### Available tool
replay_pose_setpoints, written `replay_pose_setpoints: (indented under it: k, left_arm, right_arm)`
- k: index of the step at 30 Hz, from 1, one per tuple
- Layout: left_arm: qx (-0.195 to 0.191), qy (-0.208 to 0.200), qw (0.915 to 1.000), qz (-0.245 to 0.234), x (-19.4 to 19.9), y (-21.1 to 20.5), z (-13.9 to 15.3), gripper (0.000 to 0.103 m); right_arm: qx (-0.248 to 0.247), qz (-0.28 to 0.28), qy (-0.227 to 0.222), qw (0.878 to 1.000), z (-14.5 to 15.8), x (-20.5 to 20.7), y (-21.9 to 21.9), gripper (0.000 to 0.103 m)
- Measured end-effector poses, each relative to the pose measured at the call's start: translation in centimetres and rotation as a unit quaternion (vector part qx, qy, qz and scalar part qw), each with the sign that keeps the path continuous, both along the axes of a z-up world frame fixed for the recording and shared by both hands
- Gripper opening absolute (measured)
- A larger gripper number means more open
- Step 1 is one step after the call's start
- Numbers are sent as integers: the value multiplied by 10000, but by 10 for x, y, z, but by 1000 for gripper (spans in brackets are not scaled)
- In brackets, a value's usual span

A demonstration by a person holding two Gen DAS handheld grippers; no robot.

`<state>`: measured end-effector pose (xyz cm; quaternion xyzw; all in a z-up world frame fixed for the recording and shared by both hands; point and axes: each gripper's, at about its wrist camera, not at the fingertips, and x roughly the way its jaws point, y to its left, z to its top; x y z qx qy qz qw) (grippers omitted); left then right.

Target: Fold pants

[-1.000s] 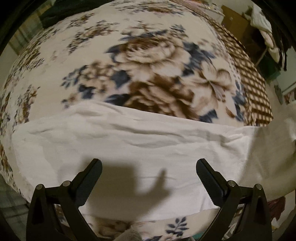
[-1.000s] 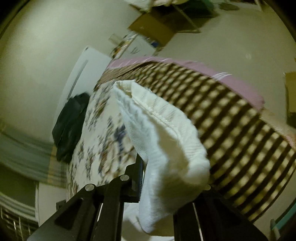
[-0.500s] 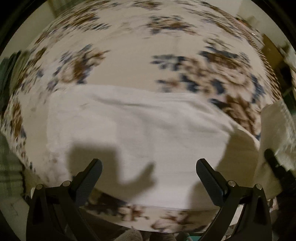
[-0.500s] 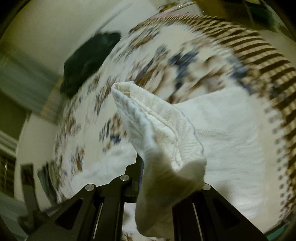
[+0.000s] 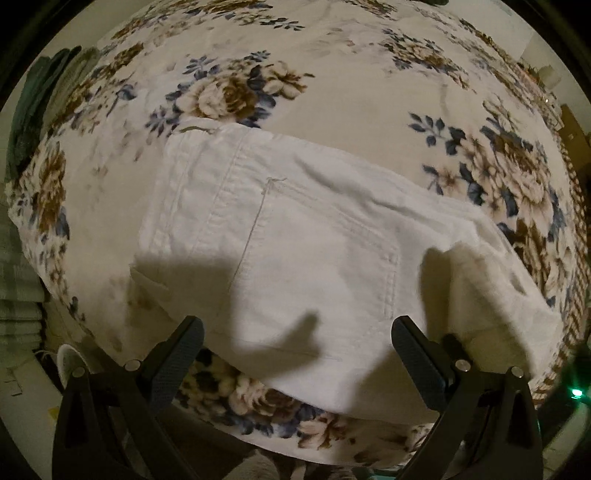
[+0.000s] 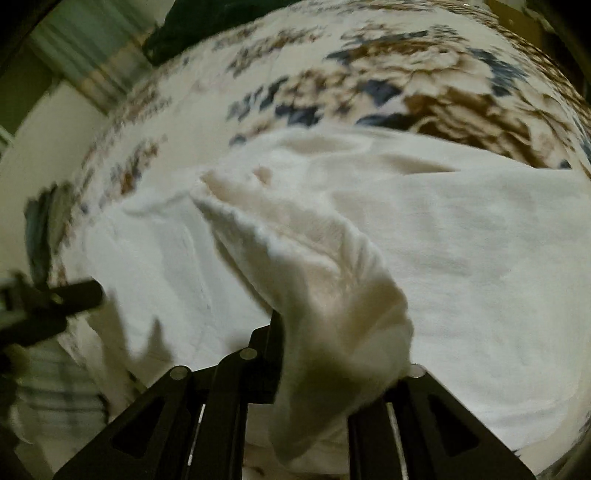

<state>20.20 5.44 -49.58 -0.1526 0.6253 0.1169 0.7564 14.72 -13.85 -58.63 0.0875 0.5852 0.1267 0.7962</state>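
Observation:
White pants (image 5: 295, 236) lie flat on a floral blanket (image 5: 332, 85), waistband at the left and a back pocket seam showing. My left gripper (image 5: 295, 350) is open and empty, hovering above the pants' near edge. My right gripper (image 6: 332, 332) is shut on the bunched leg end of the pants (image 6: 295, 258) and holds it lifted over the rest of the pants (image 6: 480, 240). That lifted end shows at the right of the left wrist view (image 5: 498, 288). The left gripper's fingertip (image 6: 74, 291) shows at the left of the right wrist view.
The blanket covers a bed with a brown checked cover (image 5: 576, 258) at its right end. Dark green cloth (image 5: 33, 107) lies at the bed's left. A dark garment (image 6: 207, 22) lies at the far side. Striped fabric (image 5: 14, 288) hangs beside the bed.
My right gripper has carried the leg end leftward over the pants. My left gripper has moved left along the pants, so the waistband and pocket now show.

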Motion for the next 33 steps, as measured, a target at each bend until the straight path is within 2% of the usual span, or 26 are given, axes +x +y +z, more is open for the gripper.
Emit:
replay_pose_setpoints:
  k: [1,2,3,4,7,9,13,16,18,19,20,21,23,27,29,33]
  left_arm:
    - [-49,-36,10000,29,0,2,1,103]
    - [-91,-78,9999,62,1,5,3,103]
    - [-125,-137,9998,105,2,8,6,103]
    - [-149,-165,9997,124,3,10,8,103]
    - [-312,-242,9991,155,5,12,11,103]
    - [-528,-226,9983,98,8,5,8,103]
    - [-929,-77,9956,-110,14,-21,-8,103]
    - [-835,51,9957,-387,20,-47,-30,103]
    - [-745,151,9953,-598,24,-61,-45,97]
    - [-723,191,9946,-714,26,-67,-52,81]
    - [-726,167,9936,-844,27,-73,-57,39]
    - [-739,144,9916,-1047,28,-81,-61,25]
    - [-721,-5,9905,-1174,27,-85,-59,17]
    - [-824,-351,9869,-1343,16,-82,-41,15]
    - [-817,-383,9861,-1396,14,-77,-38,15]
    - [-854,-251,9894,-1151,22,-66,-53,15]
  right_arm:
    - [25,72,138,9999,-3,2,6,38]
    - [207,137,246,9994,-2,2,7,48]
    - [577,258,402,9972,-1,1,9,67]
    - [882,335,525,9942,3,1,10,77]
    - [1871,56,782,9792,14,-4,-11,79]
    - [1970,-388,760,9767,21,-12,-43,81]
    - [1487,-1071,729,9804,29,-29,-100,81]
    - [1017,-1400,760,9820,27,-38,-133,81]
    - [807,-1571,798,9810,25,-42,-149,81]
    - [741,-1653,820,9800,24,-42,-155,81]
    - [658,-1742,833,9790,24,-43,-164,81]
    - [516,-1804,827,9787,22,-44,-168,81]
    - [243,-1862,812,9788,24,-43,-175,81]
    - [-662,-1780,836,9782,20,-38,-170,85]
    - [-1104,-1696,855,9756,16,-34,-165,86]
    - [-1448,-1679,999,9700,4,-25,-163,86]
